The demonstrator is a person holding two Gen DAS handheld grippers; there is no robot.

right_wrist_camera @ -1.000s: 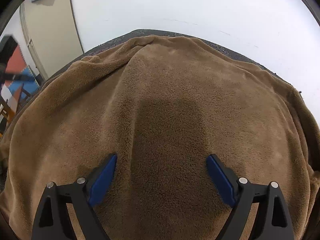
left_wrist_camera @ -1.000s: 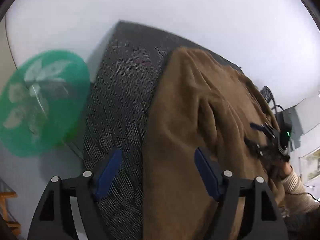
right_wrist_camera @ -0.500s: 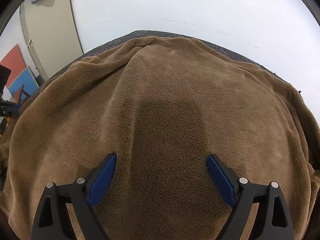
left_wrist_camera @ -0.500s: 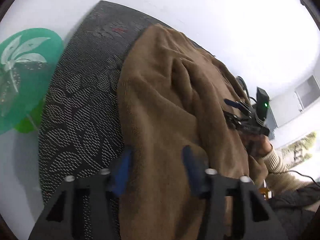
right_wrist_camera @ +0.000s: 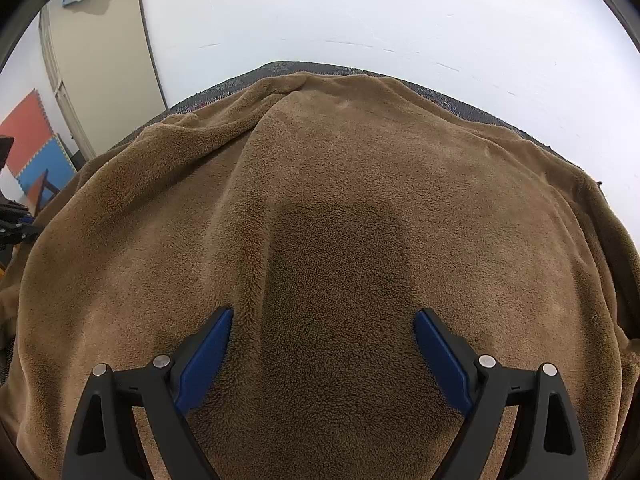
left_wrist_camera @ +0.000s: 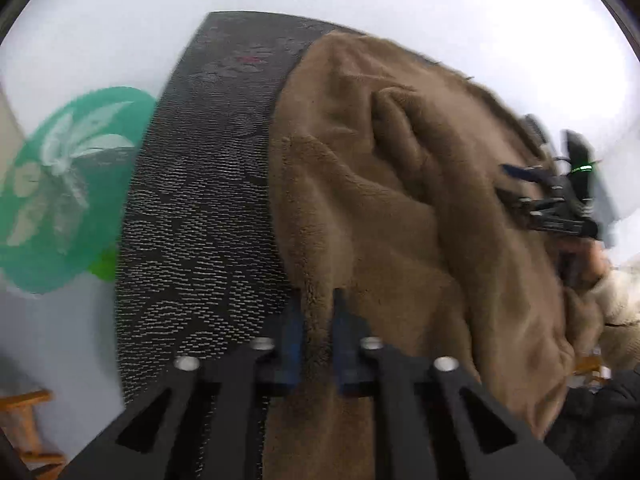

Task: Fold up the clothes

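1. Brown fleece garment [right_wrist_camera: 328, 240] spread wide over the dark patterned surface [left_wrist_camera: 200, 208], covering most of it; left strip of that surface bare.
2. No finished fold visible; only loose ridges and wrinkles near the far left part of the cloth.
3. Left gripper [left_wrist_camera: 316, 320] pinched tight on the garment's left edge, jaws nearly together with fleece between them.
4. Right gripper [right_wrist_camera: 322, 344] poised over the middle of the garment, jaws spread wide, nothing clamped.
5. Judged stage: very early, first grasp just made on one edge.
6. Still to do, by the look of it: a second hold by the right gripper, edge carried across, further folds, smoothing.
7. Green round object [left_wrist_camera: 64, 188] beside the surface, apart from the work.
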